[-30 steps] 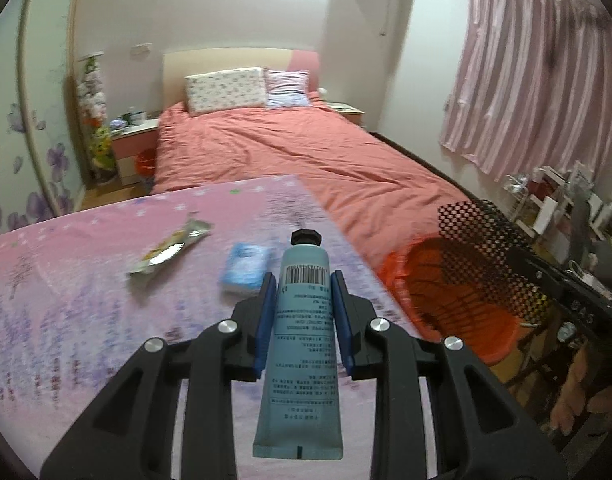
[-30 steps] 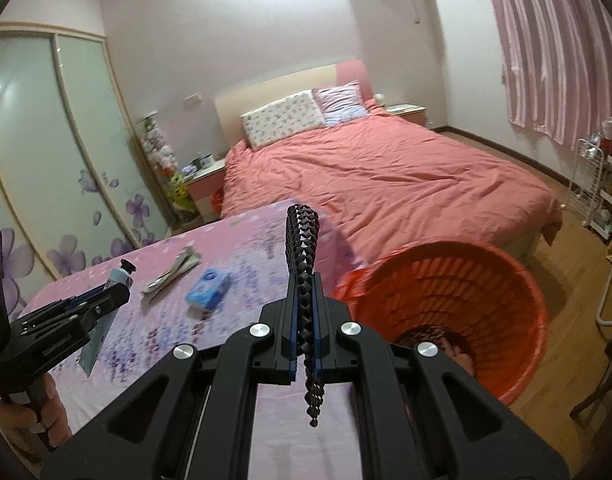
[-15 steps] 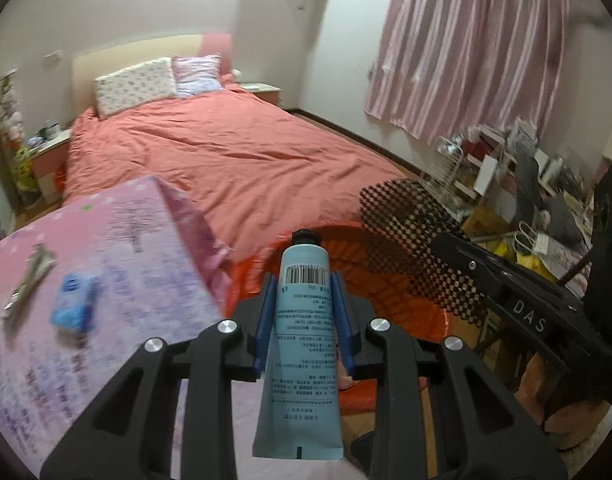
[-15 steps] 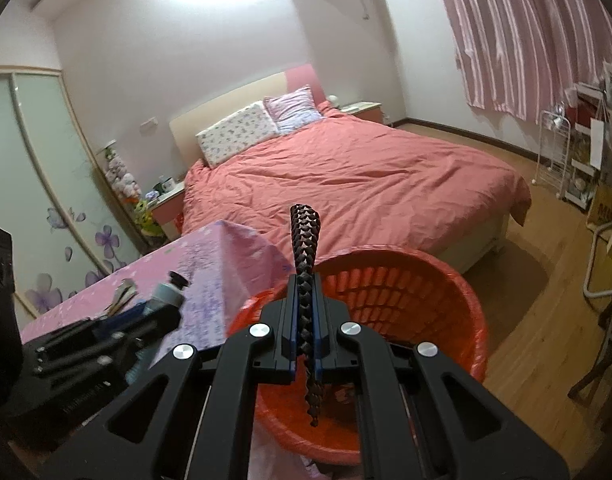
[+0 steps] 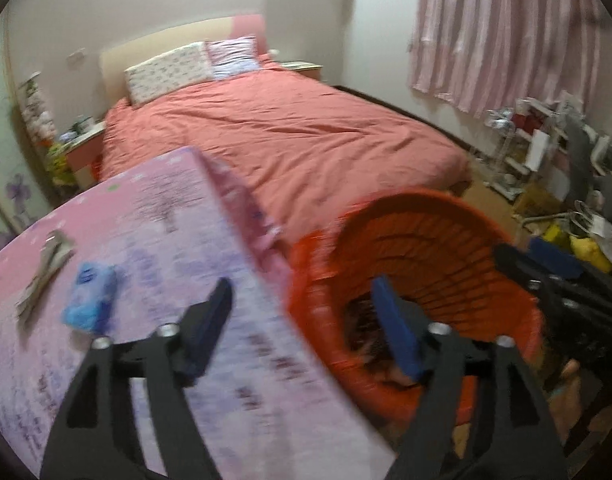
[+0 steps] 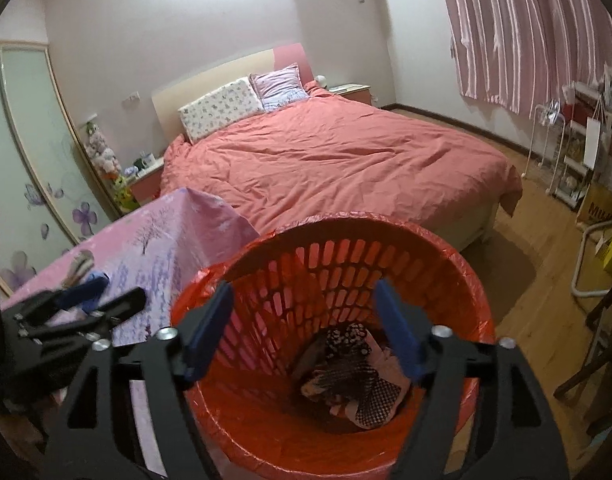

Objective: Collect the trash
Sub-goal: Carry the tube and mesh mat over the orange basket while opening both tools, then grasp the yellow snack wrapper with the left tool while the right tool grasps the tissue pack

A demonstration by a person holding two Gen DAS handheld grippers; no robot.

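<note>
- Left wrist view: this picture is blurry, so no writing can be read. The left hand-held gripper (image 5: pixel 301 312) is wide open and holds nothing. Half a second ago it squeezed a blue tube; now the tube is gone. The red basket (image 5: pixel 438 216) is at 3 o'clock, beside the pink surface (image 5: pixel 153 208). A blue pack (image 5: pixel 90 298) and a silver wrapper (image 5: pixel 45 264) lie on the surface at 9 o'clock. The bed (image 5: pixel 281 132) is at 12 o'clock.
- Right wrist view: the right hand-held gripper (image 6: pixel 303 320) is wide open too, right over the basket (image 6: pixel 462 268). The black spiky strip it held before is gone. Dark trash (image 6: pixel 346 376) lies in the basket bottom. A box (image 6: pixel 596 206) at 3 o'clock shows letters like "MI".
</note>
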